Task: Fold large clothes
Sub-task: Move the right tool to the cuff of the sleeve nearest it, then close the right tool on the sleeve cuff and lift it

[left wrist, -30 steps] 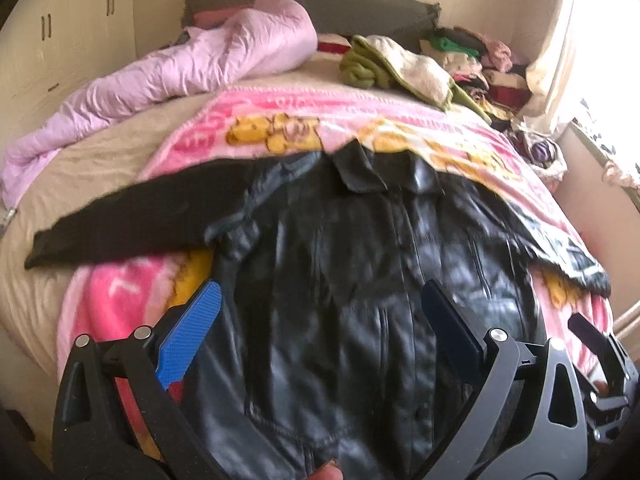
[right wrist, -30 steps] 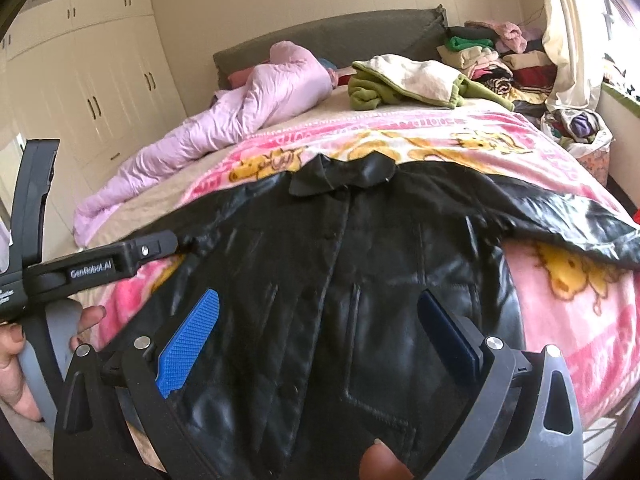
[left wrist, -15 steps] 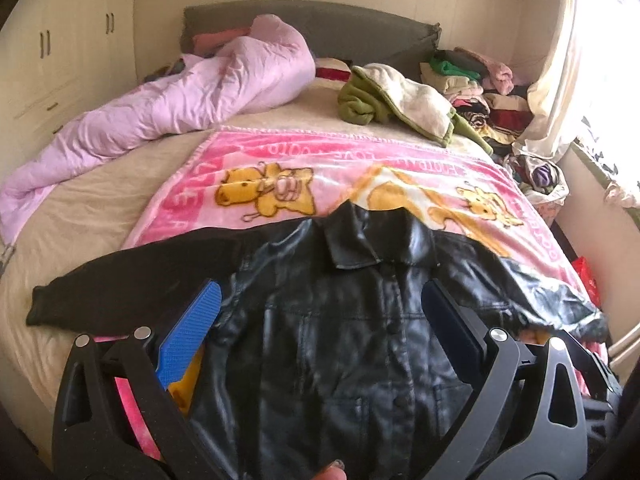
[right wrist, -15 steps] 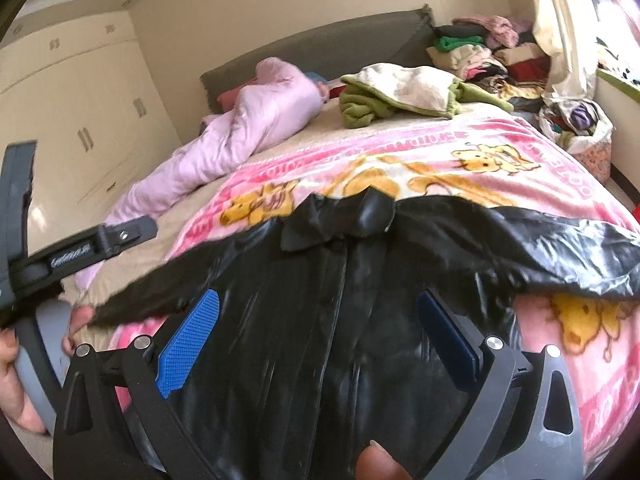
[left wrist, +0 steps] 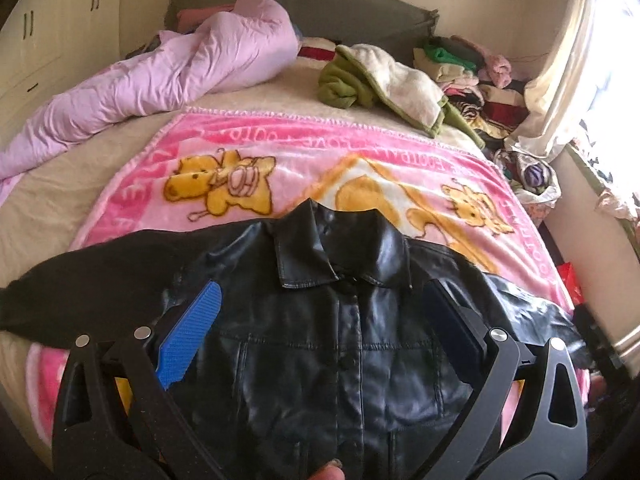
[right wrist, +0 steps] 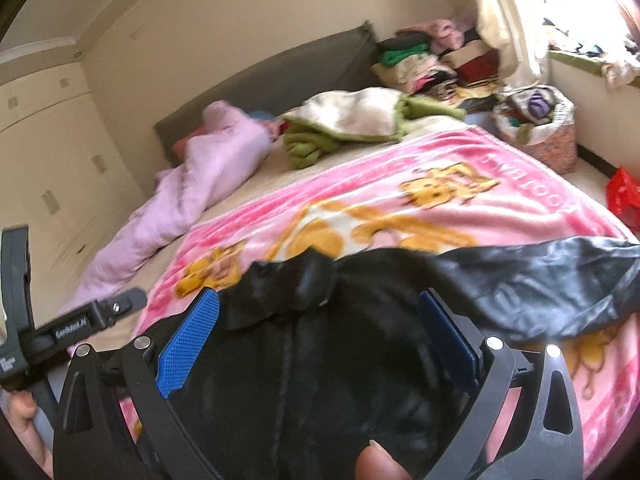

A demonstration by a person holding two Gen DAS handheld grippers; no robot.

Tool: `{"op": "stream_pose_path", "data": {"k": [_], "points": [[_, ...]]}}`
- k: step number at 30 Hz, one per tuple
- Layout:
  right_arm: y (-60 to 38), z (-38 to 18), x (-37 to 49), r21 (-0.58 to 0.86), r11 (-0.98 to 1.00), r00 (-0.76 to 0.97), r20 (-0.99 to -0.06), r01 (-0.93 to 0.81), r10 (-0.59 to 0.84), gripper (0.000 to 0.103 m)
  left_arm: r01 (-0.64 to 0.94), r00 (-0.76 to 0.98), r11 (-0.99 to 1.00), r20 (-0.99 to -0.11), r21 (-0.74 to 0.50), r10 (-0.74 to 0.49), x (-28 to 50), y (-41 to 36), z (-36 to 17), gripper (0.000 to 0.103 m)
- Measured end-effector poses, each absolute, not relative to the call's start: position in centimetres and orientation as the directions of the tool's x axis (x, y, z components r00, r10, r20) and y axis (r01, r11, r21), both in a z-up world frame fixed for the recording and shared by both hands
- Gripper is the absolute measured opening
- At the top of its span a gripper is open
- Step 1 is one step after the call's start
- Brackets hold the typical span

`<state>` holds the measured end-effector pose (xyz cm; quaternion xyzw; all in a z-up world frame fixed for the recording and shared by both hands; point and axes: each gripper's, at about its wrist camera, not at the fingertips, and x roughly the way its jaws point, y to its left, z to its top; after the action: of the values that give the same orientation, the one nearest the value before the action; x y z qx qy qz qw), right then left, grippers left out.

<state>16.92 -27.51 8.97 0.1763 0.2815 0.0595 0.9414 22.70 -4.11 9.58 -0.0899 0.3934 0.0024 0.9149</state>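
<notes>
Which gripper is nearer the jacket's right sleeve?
Right. The right gripper hovers beside the right sleeve; the left gripper sits over the jacket's chest, farther left.

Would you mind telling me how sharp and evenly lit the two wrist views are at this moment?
Left wrist view: fairly sharp, the black leather jacket shows stitching and buttons; the window at the right is blown out white; fisheye bends the bed edges. Right wrist view: motion blur smears the jacket and pink blanket; window glare top right.
</notes>
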Motion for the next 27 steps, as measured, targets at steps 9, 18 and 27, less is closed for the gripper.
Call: {"op": "stream_pose_path", "data": {"k": [9, 18, 27], "points": [[-35.0, 6.6, 18.9, 0.391, 0.894, 0.838, -0.544, 0.219, 0.033, 0.099, -0.098, 0.656, 0.985, -0.753, -0.142, -0.044, 25.6, -4.8, 4.1, 0.094], [-43.2, 2.5, 18.9, 0.393, 0.786, 0.770, -0.619, 0.478, -0.158, 0.099, -0.011, 0.620, 0.987, -0.775, -0.162, -0.120, 26.5, -6.4, -0.8, 0.094], [-50.3, -1.8, 16.7, 0.336, 0.632, 0.627, -0.713, 0.698, -0.313, 0.099, 0.058, 0.581, 0.986, -0.798, -0.154, -0.159, 26.2, -9.0, -3.7, 0.094]]}}
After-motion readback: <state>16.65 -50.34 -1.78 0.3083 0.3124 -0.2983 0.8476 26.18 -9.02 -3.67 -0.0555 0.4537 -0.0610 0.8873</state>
